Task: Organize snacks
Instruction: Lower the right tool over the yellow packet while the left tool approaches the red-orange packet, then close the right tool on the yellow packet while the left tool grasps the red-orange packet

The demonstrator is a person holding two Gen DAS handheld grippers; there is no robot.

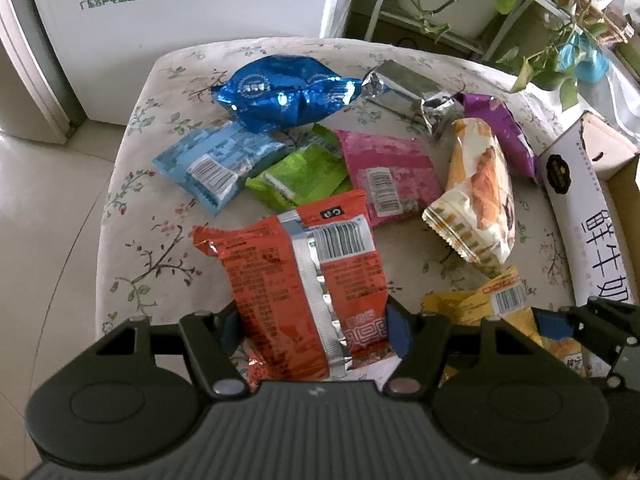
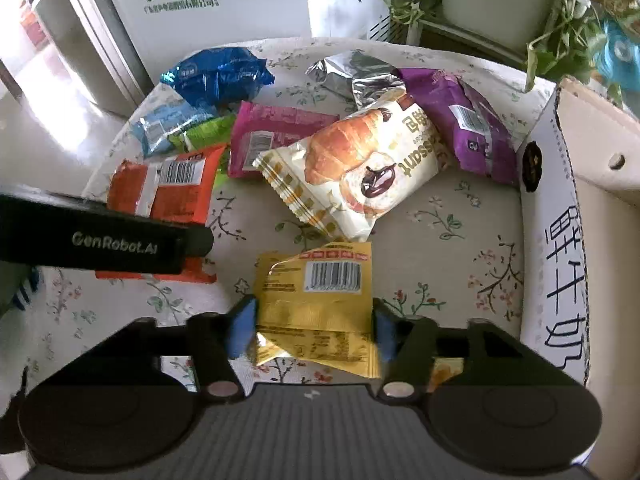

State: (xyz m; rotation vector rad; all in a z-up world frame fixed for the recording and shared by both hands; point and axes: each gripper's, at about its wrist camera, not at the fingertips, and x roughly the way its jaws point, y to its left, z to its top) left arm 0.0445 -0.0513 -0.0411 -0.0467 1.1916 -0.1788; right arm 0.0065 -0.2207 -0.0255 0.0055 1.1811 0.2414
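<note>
Between the left tool's [image 1: 312, 328] fingers sits the red pack [image 1: 304, 280], its near end pinched by the blue pads; the right tool [image 2: 314, 330] likewise grips the yellow pack [image 2: 320, 304], each apparently taken by one end for lifting clear. Ahead of both, on the floral surface [image 2: 440, 260], lie seven loose packs, one of each: croissant [image 2: 352, 172], pink [image 2: 272, 140], green [image 2: 204, 132], pale blue [image 2: 164, 124], dark blue [image 2: 220, 76], silver [image 2: 352, 72], purple [image 2: 468, 124]. Right of the right tool stands one open carton [image 2: 560, 200], probably their destination.

Black left gripper [image 1: 314, 330] — blue pads, silver pivot screws, ribbed grey housing.
</note>
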